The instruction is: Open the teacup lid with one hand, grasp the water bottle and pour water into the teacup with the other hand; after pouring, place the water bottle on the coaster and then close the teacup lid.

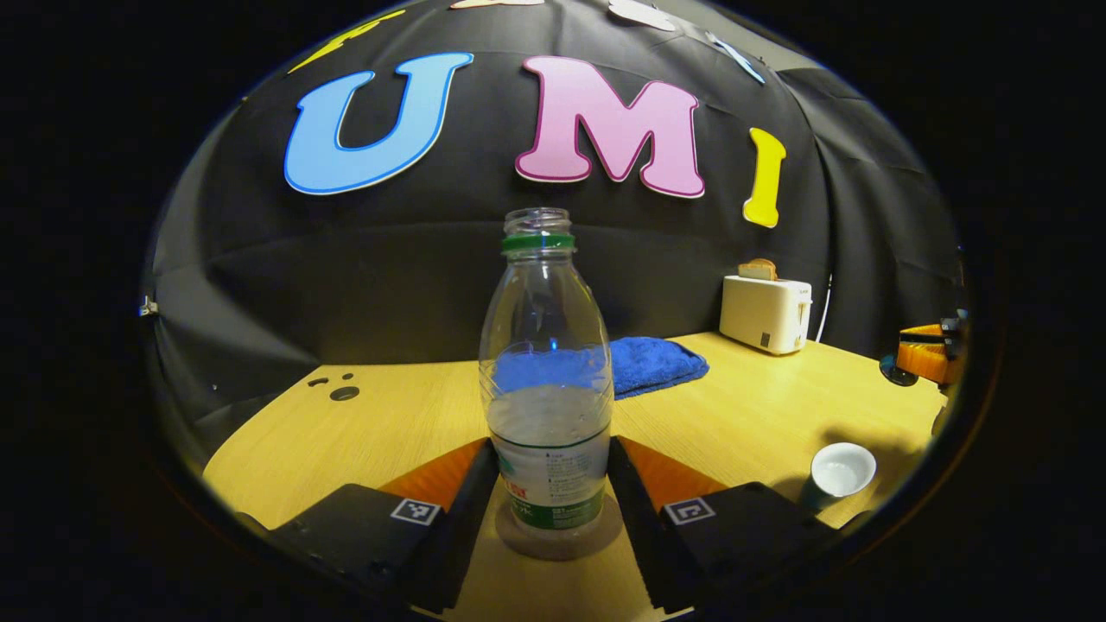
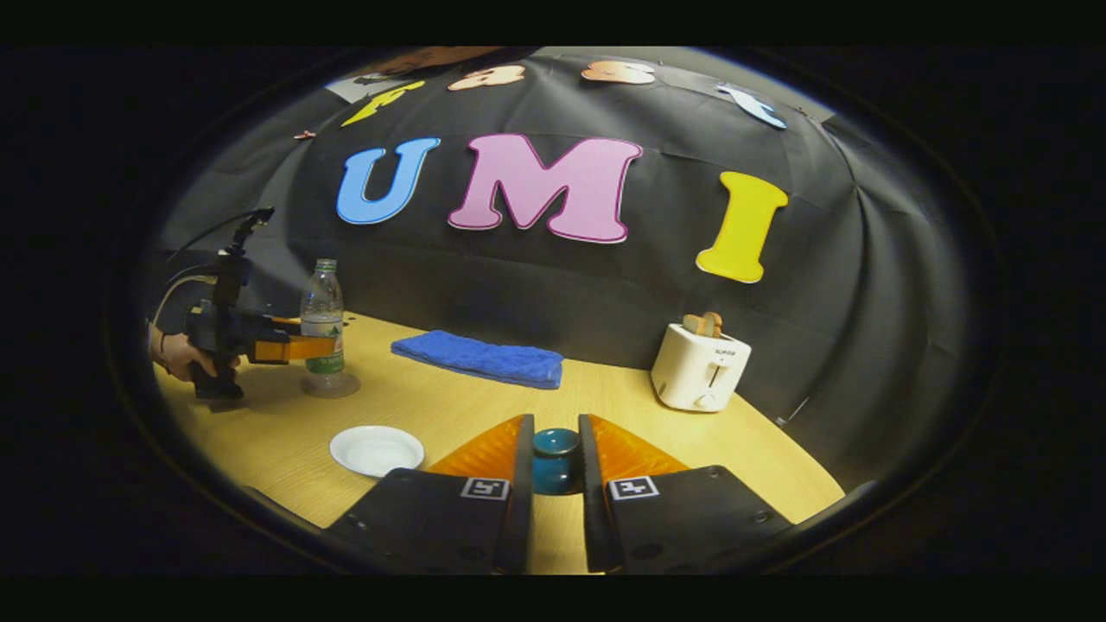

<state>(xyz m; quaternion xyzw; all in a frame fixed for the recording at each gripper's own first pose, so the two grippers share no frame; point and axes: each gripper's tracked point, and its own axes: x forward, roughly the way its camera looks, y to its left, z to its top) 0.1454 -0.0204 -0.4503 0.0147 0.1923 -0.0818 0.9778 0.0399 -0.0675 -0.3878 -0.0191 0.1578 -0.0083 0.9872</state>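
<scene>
An uncapped clear water bottle [image 1: 544,328], partly full, stands upright on a round brown coaster [image 1: 557,537]. My left gripper [image 1: 553,449] is shut on its lower body, one finger pressing each side. The right gripper view shows the same bottle [image 2: 322,315] and coaster [image 2: 330,385] at far left, with the left gripper [image 2: 298,348] and a hand [image 2: 173,354] behind it. My right gripper [image 2: 554,430] is shut on the teal teacup lid [image 2: 555,462], held above the table. The teacup [image 1: 842,471] stands uncovered, its white inside showing, and appears again [image 2: 376,449] left of the right gripper.
A folded blue towel [image 2: 477,358] lies near the back wall. A white toaster [image 2: 700,367] holding toast stands at the back right. The wooden table [image 2: 415,406] curves away at its front edge. The right gripper's orange body [image 1: 929,354] shows at the far right of the left gripper view.
</scene>
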